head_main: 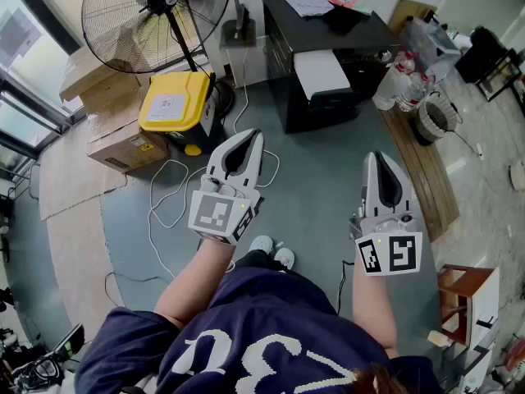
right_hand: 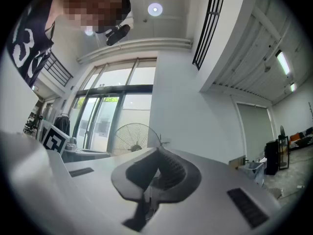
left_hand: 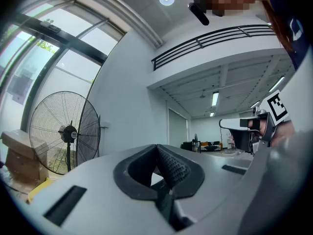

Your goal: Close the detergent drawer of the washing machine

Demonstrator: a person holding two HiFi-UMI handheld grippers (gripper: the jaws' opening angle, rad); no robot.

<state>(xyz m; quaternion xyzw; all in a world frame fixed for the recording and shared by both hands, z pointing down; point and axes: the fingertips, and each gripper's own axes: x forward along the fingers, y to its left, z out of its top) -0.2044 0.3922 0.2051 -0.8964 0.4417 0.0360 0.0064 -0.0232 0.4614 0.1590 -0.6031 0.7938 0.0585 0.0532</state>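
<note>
Person: dark blue printed shirt (head_main: 262, 335) fills the bottom of the head view, with white shoes (head_main: 262, 243) beneath it on the grey-blue floor (head_main: 320, 179).
Left tongs (head_main: 254, 135): clenched on nothing and held level above the floor; the ribbed pads (left_hand: 173, 165) meet in the left gripper view.
Right tongs (head_main: 376, 156): also clenched and empty, tipped slightly upward.
Detergent drawer: in no view, nor is the washing machine, so the task looks not yet under way.
Handling: probably a light, stiff plastic drawer on slides. It should need no grip, only a flat push with clenched tips on the middle of its front, kept even so it does not jam.
Containers: yellow-lidded dark bin (head_main: 174, 101) is shut, contents unseen. Brown cardboard boxes (head_main: 123, 142) are closed. Round woven basket (head_main: 435, 120) sits near the plank on the right, contents unclear.
</note>
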